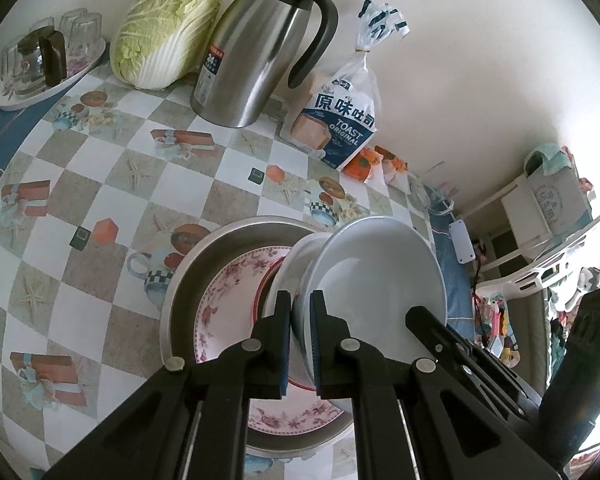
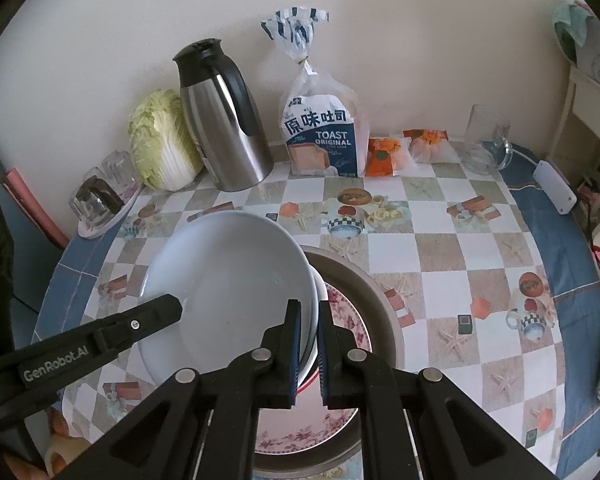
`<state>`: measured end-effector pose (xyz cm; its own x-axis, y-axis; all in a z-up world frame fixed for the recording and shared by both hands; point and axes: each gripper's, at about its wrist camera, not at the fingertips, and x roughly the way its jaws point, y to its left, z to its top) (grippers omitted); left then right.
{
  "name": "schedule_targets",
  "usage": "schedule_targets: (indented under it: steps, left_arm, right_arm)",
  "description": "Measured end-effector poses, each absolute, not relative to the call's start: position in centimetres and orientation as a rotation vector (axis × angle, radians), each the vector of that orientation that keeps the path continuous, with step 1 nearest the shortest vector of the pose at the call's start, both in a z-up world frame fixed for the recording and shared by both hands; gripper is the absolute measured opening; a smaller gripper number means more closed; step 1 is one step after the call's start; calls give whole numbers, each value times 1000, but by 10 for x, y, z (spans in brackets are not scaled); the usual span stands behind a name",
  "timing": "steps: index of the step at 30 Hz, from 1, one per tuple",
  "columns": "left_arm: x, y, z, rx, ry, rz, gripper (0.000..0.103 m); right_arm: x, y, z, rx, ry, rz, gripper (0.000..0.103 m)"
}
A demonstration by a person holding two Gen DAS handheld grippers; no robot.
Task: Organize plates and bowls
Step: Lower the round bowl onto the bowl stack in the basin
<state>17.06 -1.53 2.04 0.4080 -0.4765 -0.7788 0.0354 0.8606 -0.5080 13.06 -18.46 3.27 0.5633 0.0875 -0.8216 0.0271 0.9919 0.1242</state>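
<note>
Plates and bowls sit gathered in a metal basin [image 1: 188, 276] at the middle of a round table with a checked cloth [image 1: 100, 184]. In the left wrist view, the left gripper [image 1: 300, 300] is clenched on the rim of a pale blue plate [image 1: 380, 272], which stands tilted on edge over a floral plate [image 1: 228, 292] lying flat in the basin; a white bowl [image 1: 296, 260] leans just behind it, likely so the stack can be lifted together. The right gripper [image 1: 424, 320] enters from 4 o'clock, its jaws hidden here. A cabbage [image 1: 168, 28], steel jug [image 1: 264, 48] and toast bag [image 1: 340, 120] line the wall from 11 to 1 o'clock. In the right wrist view, the right gripper [image 2: 309, 308] is clamped on the opposite rim of the blue plate [image 2: 228, 280], so both tools appear to share its weight. The left gripper [image 2: 156, 312] reaches in from 9 o'clock. Only this view shows a glass mug [image 2: 486, 140] at 2 o'clock.
</note>
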Motion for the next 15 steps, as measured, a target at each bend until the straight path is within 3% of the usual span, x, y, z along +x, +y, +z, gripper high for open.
schedule_targets:
  steps: [15]
  left_arm:
    - [171, -16, 16, -448, 1123, -329, 7]
  right_arm:
    - [134, -184, 23, 120, 993, 23, 9]
